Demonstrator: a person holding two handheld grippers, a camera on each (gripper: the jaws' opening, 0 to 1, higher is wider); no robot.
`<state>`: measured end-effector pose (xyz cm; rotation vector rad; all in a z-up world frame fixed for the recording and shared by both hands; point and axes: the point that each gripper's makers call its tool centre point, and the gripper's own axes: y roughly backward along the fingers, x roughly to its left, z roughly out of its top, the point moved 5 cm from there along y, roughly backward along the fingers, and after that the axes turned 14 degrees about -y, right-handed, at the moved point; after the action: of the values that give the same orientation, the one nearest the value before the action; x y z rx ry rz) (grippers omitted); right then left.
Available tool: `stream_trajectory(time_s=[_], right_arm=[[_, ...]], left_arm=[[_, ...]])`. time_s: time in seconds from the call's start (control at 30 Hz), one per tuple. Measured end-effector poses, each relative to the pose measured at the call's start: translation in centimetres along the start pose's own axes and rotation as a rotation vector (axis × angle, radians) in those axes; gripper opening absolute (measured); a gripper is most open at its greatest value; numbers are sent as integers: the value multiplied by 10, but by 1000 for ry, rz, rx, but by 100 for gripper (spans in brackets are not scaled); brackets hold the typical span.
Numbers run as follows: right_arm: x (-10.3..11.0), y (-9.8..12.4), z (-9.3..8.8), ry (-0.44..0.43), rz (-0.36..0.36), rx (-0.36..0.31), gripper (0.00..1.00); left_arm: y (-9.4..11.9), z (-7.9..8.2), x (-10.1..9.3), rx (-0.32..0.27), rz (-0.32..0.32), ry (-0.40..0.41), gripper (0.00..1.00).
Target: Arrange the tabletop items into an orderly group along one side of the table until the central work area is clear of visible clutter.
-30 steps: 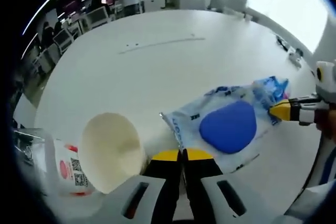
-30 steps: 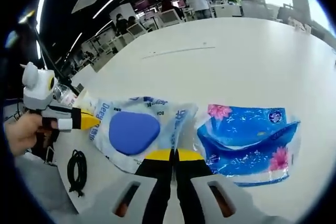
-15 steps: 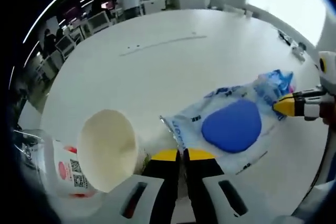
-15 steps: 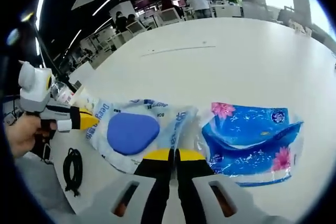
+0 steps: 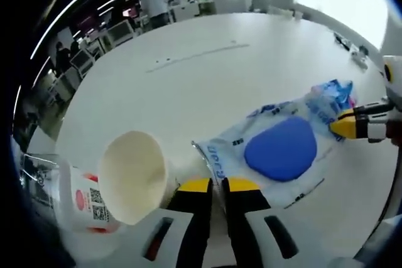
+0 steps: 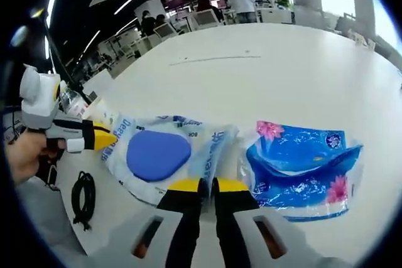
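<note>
Looking along my left gripper [image 5: 213,184], I saw its jaws parted by a narrow gap, holding nothing, tips just short of the wet-wipe pack [image 5: 271,149] near the table [image 5: 188,86] edge. A paper cup [image 5: 133,176] lay tipped beside them, a clear container [image 5: 75,199] behind it.

From my right gripper [image 6: 201,186], the jaws stood slightly apart at the same pack's [image 6: 160,155] end seam; grip uncertain. The blue tissue pack [image 6: 301,171] lay just beside it. A black cable [image 6: 83,199] sat by the table edge.
</note>
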<state>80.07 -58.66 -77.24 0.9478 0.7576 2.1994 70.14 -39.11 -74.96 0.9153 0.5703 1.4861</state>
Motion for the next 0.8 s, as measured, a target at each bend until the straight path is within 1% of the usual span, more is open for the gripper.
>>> stream_trajectory(time_s=[0.1,0.2,0.27,0.33,0.43,0.5,0.57,0.63,0.7,0.73,0.8], right_arm=[[0,0,0,10,-2,-5,8],[2,4,2,15,-8,-15,11],[4,7,4,24,-11,-24,15],[8,12,3,31,-6,-35,18],[15,17,-1,28,14,-42,21],[18,20,-4,31,17,-41,21],[19,21,-5,29,21,-42,22],[21,24,-6,30,28,-44,24],[22,27,-5,35,32,-50,25],[22,28,-4,36,36,-55,27],[22,30,-2,37,42,-61,28]], left_arm=[[4,1,4,-13,30,7,4],[6,3,3,-24,23,20,5],[8,4,4,-34,39,11,6],[10,5,4,-45,48,25,8],[14,6,-3,-53,36,31,10],[17,7,-5,-64,44,30,11],[20,9,-6,-87,44,57,12],[21,11,-7,-110,39,95,16],[23,11,-7,-115,31,111,23],[25,13,-7,-127,37,120,25],[29,13,-11,-130,30,116,24]])
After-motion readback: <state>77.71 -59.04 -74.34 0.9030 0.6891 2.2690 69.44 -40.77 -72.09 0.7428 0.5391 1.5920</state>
